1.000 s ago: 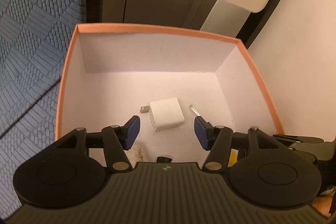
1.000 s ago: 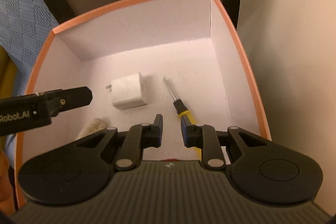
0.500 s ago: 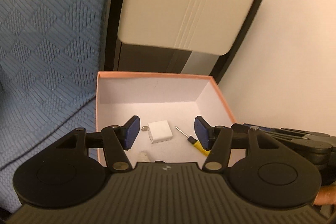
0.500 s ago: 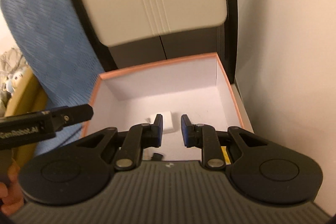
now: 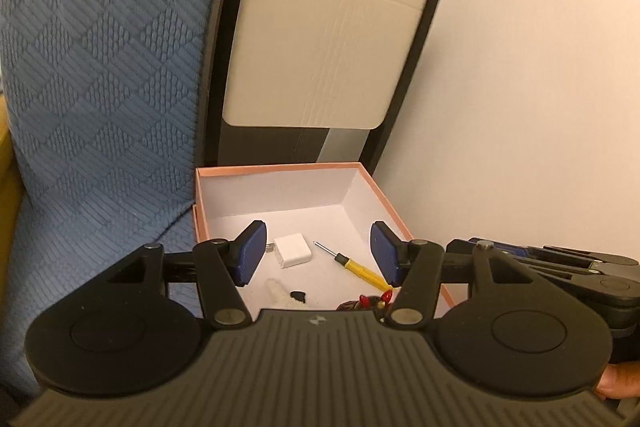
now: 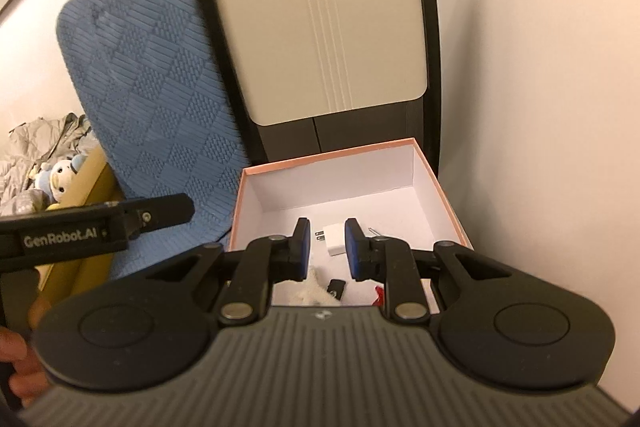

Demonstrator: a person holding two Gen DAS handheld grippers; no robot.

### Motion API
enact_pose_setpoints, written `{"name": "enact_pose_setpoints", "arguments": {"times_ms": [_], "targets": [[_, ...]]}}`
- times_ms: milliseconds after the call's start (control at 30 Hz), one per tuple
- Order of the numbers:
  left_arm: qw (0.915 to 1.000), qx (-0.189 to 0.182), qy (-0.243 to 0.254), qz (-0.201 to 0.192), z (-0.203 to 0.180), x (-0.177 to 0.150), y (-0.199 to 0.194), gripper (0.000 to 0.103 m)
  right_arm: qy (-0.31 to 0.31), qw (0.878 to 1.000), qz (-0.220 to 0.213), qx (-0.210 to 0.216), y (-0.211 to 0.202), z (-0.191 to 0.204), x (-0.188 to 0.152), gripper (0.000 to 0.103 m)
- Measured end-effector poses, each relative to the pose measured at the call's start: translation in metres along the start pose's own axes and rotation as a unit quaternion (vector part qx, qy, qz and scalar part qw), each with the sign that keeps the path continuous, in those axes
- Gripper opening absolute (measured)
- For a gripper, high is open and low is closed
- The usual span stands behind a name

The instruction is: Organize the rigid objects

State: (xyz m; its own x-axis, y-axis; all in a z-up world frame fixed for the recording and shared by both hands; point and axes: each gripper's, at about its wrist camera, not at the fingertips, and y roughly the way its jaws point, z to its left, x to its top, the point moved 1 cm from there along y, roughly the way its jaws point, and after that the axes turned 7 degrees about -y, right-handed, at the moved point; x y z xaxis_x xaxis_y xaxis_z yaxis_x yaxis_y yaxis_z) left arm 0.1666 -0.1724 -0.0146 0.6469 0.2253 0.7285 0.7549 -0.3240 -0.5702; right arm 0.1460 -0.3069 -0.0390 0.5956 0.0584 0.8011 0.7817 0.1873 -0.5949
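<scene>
Hanging above the near end of an open box, the left gripper [image 5: 318, 253] has its blue ribbed pads spread apart with nothing between them. The right gripper [image 6: 324, 249] is beside it, its jaws drawn almost together and empty.

Below both claws, well apart from the pads, sits the square cardboard box with a salmon-pink rim and plain white inner walls [image 5: 280, 167]. On its floor a small white cube-shaped plug adapter [image 5: 293, 250] lies near the middle, its metal prongs pointing left in the left wrist view. Just to its right lies a slim screwdriver with a yellow plastic handle and thin steel shaft [image 5: 354, 263], slanted, its tip near the adapter but not touching. Nearer the claws are a pale fuzzy piece [image 5: 276, 287], a small black object [image 5: 298, 295] and a dark bundle with red bits [image 5: 362, 302], partly hidden by the gripper body.

Left of the box drapes a blue knitted blanket with a quilted diamond weave [image 5: 100, 87]. Behind the box stands a cream smooth panel with a slot handle, framed in black [image 5: 328, 39]. A plain pale wall [image 5: 540, 87] rises to the right. In the right wrist view, a pale blue plush toy [image 6: 60, 175] rests far left, and a person's fingers [image 6: 20, 367] grip the left tool.
</scene>
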Motion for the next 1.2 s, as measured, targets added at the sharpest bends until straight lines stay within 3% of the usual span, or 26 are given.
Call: {"name": "enact_pose_setpoints", "arguments": {"times_ms": [267,700,800,900,967,1033,1200], "targets": [[0.9999,-0.001,0.015,-0.006,0.017,-0.021,-0.047,0.063,0.01,1.0,-0.018,-0.018,-0.045,0.03,-0.034,0.023],[0.9998,0.0,0.019,0.005,0.047,-0.071,-0.075,0.064,0.031,0.998,-0.021,-0.042,-0.077,0.055,-0.092,0.023],[0.9998,-0.002,0.019,0.005,0.05,-0.077,-0.08,0.074,0.037,0.998,-0.03,-0.041,-0.081,0.058,-0.097,0.024],[0.9997,0.006,0.023,0.0,0.049,-0.081,-0.084,0.082,0.031,0.998,-0.031,-0.046,-0.083,0.063,-0.1,0.036],[0.9998,0.006,0.018,0.001,0.051,-0.083,-0.086,0.087,0.032,0.998,-0.03,-0.049,-0.083,0.063,-0.1,0.055],[0.9998,0.006,0.016,0.003,0.052,-0.086,-0.087,0.09,0.027,0.997,-0.035,-0.056,-0.084,0.063,-0.1,0.083],[0.9998,0.008,0.017,0.0,0.054,-0.091,-0.091,0.098,0.025,0.997,-0.044,-0.053,-0.087,0.06,-0.104,0.091]]}}
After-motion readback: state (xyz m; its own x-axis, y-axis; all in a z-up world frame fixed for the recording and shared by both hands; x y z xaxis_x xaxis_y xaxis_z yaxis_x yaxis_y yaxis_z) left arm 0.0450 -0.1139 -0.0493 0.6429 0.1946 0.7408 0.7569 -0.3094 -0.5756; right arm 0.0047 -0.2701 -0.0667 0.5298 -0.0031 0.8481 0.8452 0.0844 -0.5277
